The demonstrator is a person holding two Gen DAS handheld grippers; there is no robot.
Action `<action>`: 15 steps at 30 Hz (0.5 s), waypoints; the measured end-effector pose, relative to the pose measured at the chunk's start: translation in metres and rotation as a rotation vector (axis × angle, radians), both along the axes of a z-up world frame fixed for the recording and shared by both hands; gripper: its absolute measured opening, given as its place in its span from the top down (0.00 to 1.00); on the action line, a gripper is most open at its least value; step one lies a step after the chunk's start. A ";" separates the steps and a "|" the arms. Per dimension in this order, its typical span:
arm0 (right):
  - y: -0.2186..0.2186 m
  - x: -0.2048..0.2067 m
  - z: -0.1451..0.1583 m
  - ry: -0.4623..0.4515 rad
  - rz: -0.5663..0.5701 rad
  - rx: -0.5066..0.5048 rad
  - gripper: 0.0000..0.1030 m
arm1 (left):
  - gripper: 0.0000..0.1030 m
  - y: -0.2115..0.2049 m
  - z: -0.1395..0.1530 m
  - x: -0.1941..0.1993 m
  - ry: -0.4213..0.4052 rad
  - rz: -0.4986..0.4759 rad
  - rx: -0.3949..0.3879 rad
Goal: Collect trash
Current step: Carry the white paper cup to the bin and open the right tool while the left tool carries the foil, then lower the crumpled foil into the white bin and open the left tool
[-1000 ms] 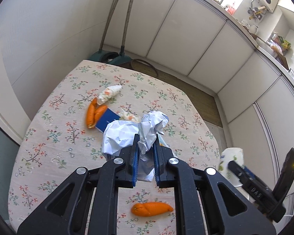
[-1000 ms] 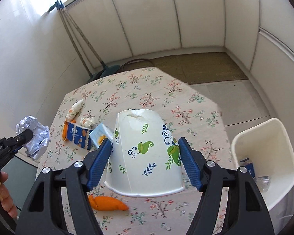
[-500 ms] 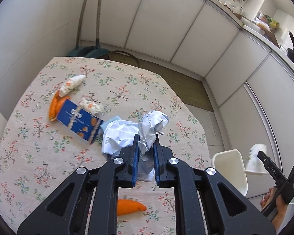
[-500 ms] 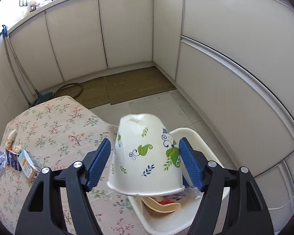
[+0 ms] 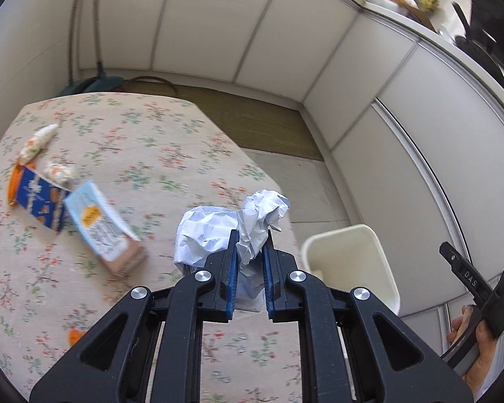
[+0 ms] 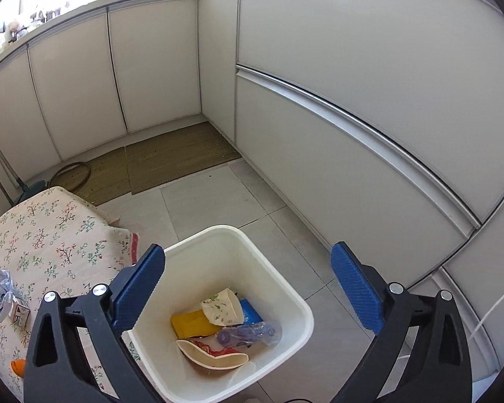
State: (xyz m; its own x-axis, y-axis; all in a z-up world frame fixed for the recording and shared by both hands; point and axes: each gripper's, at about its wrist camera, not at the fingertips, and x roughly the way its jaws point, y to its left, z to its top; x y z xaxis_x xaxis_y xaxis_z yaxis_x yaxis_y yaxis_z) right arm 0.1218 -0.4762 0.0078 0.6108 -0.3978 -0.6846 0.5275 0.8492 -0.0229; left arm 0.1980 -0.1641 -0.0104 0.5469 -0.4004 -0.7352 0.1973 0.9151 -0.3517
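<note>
My left hand-held gripper [image 5: 248, 262] is clamped tight on a wad of crumpled white paper [image 5: 238, 231], its blue pads [image 5: 231, 268] pressing the wad from both sides, most of the paper bulging out above and to the left of the fingertips. It hangs over the near edge of the worktop [image 5: 144, 141], which is covered by a floral cloth. On that cloth I see a blue carton [image 5: 38, 198] with a light blue carton [image 5: 100, 225] lying just beside it, two small patterned wrappers [image 5: 37, 141] further back, and an orange scrap [image 5: 75, 337] near the bottom edge; these are motion-blurred.

My right hand-held gripper [image 6: 248, 288] is spread wide with nothing between its pads, and it hovers directly over the white trash bin [image 6: 285, 288] standing on the tiled floor beside the worktop. Inside the bin I can make out a paper cup with leaf print [image 6: 223, 307] lying on its side, a yellow packet [image 6: 191, 324], a crushed clear plastic bottle [image 6: 252, 332] and a cream-coloured bowl [image 6: 215, 357] at the bottom.

From the left view the same bin [image 5: 352, 262] sits to the right of the held paper, and the right gripper's handle shows at the far right edge.
</note>
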 end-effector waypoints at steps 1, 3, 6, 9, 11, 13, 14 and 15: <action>-0.006 -0.003 0.001 -0.001 -0.008 -0.002 0.07 | 0.88 -0.010 -0.001 -0.002 -0.003 -0.018 0.005; -0.015 -0.008 0.002 -0.002 -0.027 0.000 0.07 | 0.88 -0.031 -0.004 -0.003 -0.001 -0.046 0.002; -0.030 -0.016 0.001 -0.003 -0.060 0.016 0.07 | 0.88 -0.063 -0.013 -0.002 0.029 -0.093 -0.024; -0.045 -0.025 0.002 -0.004 -0.091 0.041 0.07 | 0.88 -0.098 -0.020 -0.003 0.046 -0.154 -0.020; -0.054 -0.031 0.002 -0.006 -0.112 0.048 0.07 | 0.88 -0.118 -0.022 -0.003 0.053 -0.192 -0.017; -0.061 -0.035 0.003 -0.009 -0.129 0.058 0.07 | 0.88 -0.135 -0.025 -0.004 0.058 -0.221 -0.013; -0.065 -0.037 0.002 -0.011 -0.138 0.064 0.07 | 0.88 -0.142 -0.026 -0.004 0.060 -0.232 -0.010; -0.069 -0.040 0.002 -0.012 -0.146 0.070 0.07 | 0.88 -0.149 -0.028 -0.004 0.064 -0.245 -0.008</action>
State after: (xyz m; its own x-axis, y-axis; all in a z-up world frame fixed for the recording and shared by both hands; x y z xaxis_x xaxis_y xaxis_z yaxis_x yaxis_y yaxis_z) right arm 0.0821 -0.5455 0.0100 0.5582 -0.4347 -0.7067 0.6454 0.7628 0.0406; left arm 0.1941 -0.3134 -0.0382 0.3857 -0.5214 -0.7612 0.3899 0.8398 -0.3777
